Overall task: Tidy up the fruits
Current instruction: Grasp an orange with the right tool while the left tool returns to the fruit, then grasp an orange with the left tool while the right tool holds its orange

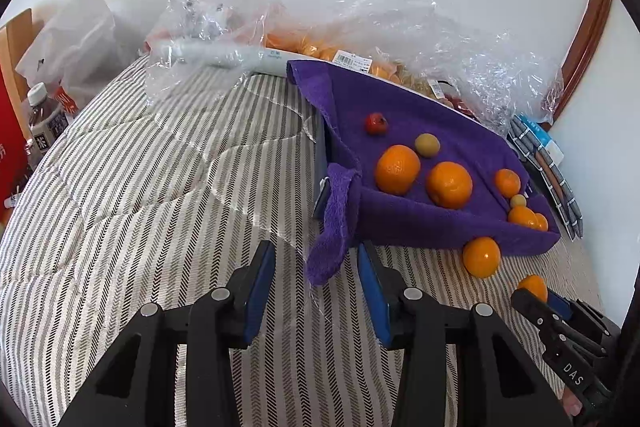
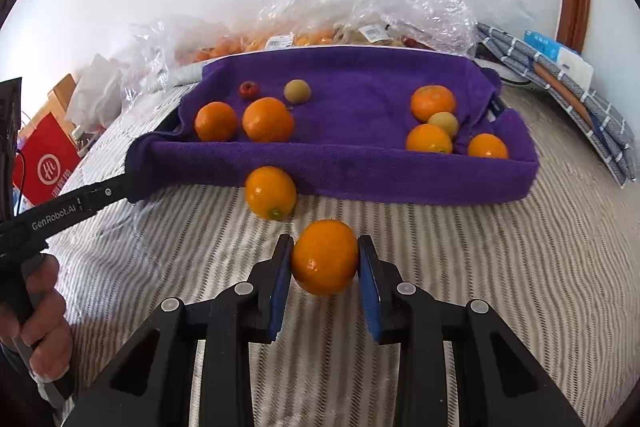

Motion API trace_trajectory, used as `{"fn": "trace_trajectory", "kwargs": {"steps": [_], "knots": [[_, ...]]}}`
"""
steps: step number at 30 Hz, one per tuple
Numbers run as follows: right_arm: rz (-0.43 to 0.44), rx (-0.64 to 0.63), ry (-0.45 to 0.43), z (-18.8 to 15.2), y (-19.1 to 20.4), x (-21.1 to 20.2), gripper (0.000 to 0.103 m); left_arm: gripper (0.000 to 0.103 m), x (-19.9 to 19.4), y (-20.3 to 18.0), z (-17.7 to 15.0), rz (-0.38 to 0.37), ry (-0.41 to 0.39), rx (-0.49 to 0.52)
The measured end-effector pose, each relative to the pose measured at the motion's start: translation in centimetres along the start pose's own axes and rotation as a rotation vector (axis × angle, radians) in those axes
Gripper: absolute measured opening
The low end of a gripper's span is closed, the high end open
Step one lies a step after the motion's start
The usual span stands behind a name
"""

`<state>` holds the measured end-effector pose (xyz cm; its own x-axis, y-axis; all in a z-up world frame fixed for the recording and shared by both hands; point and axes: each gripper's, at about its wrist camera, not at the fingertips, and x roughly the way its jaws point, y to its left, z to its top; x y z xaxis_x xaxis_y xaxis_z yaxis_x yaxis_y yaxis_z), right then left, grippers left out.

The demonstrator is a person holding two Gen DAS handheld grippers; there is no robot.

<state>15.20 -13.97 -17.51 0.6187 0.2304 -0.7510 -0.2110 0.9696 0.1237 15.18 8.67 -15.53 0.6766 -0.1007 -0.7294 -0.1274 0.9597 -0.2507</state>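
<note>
An orange (image 2: 324, 257) is sitting between the right gripper (image 2: 325, 263) tongs, which are clamping it just above the striped bedspread (image 2: 480, 267), in front of the purple towel-lined tray (image 2: 400, 183). Being round and smooth, it could be slipping out if the squeeze is off-centre. The left gripper (image 1: 316, 281) tongs are standing apart, empty. Only the right view is showing the grip; the left is showing a bottle (image 1: 40, 123).

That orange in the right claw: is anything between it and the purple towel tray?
Yes. A loose orange lies on the striped cover just ahead and left of the held orange, against the purple towel-lined tray; right of it, the way looks clear.
</note>
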Motion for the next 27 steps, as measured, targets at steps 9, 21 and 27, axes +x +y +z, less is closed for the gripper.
{"fn": "trace_trajectory", "kwargs": {"steps": [9,21,27], "knots": [[-0.089,0.012,-0.005,-0.6,-3.5,-1.5,0.032,0.040,-0.9,-1.5,-0.3,-0.089,-0.018,0.063],[-0.094,0.053,-0.028,-0.5,-7.0,-1.7,0.032,0.040,0.1,-2.7,-0.7,-0.113,0.037,0.118],[-0.091,0.039,-0.044,-0.4,-7.5,-2.1,0.032,0.040,0.1,-4.1,-1.1,-0.133,0.045,0.151]]}}
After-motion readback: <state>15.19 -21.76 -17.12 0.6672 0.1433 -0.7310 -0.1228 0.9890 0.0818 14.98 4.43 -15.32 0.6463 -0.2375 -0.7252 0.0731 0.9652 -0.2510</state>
